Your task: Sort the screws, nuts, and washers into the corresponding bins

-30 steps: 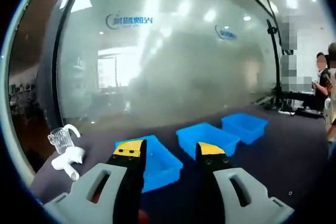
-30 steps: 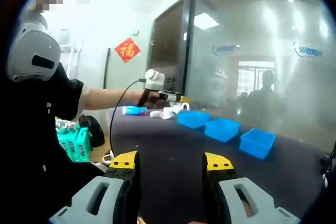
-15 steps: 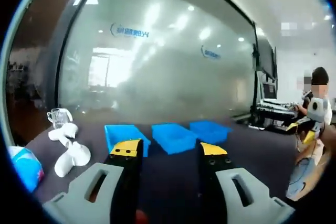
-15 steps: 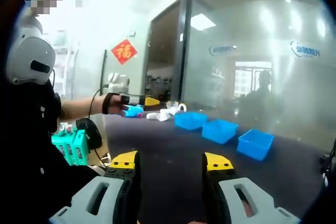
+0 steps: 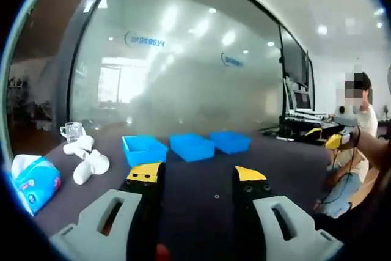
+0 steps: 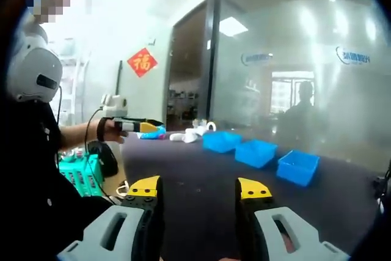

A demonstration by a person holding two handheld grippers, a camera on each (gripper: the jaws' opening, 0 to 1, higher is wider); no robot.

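Three blue bins stand in a row on the dark table (image 5: 287,175): the nearest bin (image 5: 143,149), the middle bin (image 5: 191,146) and the far bin (image 5: 230,141). In the right gripper view the same bins (image 6: 257,151) run along the glass wall. My left gripper (image 5: 197,175) is open and empty, well back from the bins. A small dark speck (image 5: 215,197) lies on the table between its jaws. My right gripper (image 6: 199,189) is open and empty above the table's near edge. A hand holds the left gripper (image 6: 137,126) out at the table's far left end.
A blue tissue pack (image 5: 35,175), white plastic pieces (image 5: 88,160) and a glass cup (image 5: 72,131) lie left of the bins. A frosted glass wall (image 5: 183,71) backs the table. A person (image 5: 354,151) stands at the right end. Green boxes (image 6: 82,172) sit on the floor.
The left gripper has drawn back and away from the bins, which now look smaller and farther off. In the right gripper view it has moved left. The right gripper has barely moved.
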